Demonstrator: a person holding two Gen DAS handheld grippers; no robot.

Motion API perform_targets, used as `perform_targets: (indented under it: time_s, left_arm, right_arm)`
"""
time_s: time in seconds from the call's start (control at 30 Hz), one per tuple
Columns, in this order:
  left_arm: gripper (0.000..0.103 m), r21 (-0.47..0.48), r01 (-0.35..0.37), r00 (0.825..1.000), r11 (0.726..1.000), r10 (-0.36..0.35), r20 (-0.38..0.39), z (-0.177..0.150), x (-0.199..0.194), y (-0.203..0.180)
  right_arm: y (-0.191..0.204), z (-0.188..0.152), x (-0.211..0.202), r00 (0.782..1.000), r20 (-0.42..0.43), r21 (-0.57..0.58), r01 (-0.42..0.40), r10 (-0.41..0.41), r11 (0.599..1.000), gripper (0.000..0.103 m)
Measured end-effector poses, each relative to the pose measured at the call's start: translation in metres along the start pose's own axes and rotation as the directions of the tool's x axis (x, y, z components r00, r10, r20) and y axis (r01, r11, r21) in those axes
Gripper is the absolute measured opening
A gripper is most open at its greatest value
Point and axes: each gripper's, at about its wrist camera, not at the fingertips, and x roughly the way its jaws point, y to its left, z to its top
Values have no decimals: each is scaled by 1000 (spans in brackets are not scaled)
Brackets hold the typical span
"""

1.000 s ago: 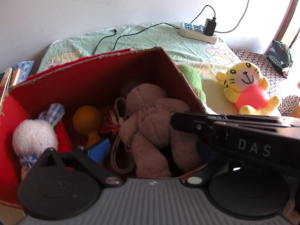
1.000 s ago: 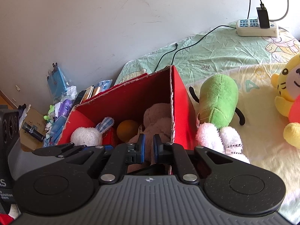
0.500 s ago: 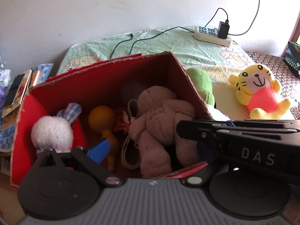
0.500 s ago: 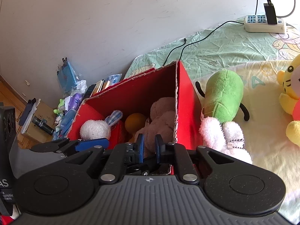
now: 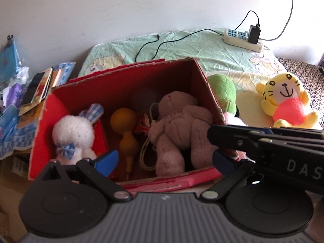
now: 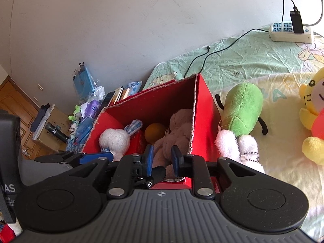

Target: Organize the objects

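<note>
Item: red cardboard box [image 5: 129, 77], open at the top, standing at the edge of the bed [image 5: 182, 46]. Contents as I logged them: a brown plush bear [image 5: 178, 129] lying face down against the right wall; an orange gourd-shaped toy [image 5: 124, 129] in the middle; a white plush rabbit [image 5: 73, 133] with checked blue ears and a blue bow at the left; a loop of pale cord [image 5: 146, 151] between gourd and bear.

Item: my left gripper [image 5: 164, 160], blue-padded fingers spread wide, holding nothing, poised above the near edge of the box.

Item: my right gripper [image 6: 162, 160], fingers parted by a narrow gap, nothing between them, over the box's near right corner. In the left wrist view its black body crossed in front from the right.

Item: green plush toy [image 6: 243, 109] with thin black arms, lying on the bed just beside the box's right wall, outside it. A white fluffy plush [image 6: 237, 143] lay touching its near end.

Item: yellow tiger plush [image 5: 287, 101] in a pink top, farther right on the bed, apart from the green one.

Item: power strip [image 5: 243, 38] with a black charger plugged in, near the wall.

Item: books and packets [image 5: 36, 89] piled left of the box.
</note>
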Motion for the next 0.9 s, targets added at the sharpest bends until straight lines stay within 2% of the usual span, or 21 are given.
perform_targets:
  time_s: [0.57,0.9]
  left_arm:
    - [99,11,-69,996,998,69,-53,-6,-23,-47]
    - [99,16,-67,995,998,68,-77,-16,-28,-84]
  right_arm:
    - [-24,-5,-33,1000,-22,9,-20,20,1000,23]
    - [-51,-13,-49,998,-66,28,-19,20,999,23]
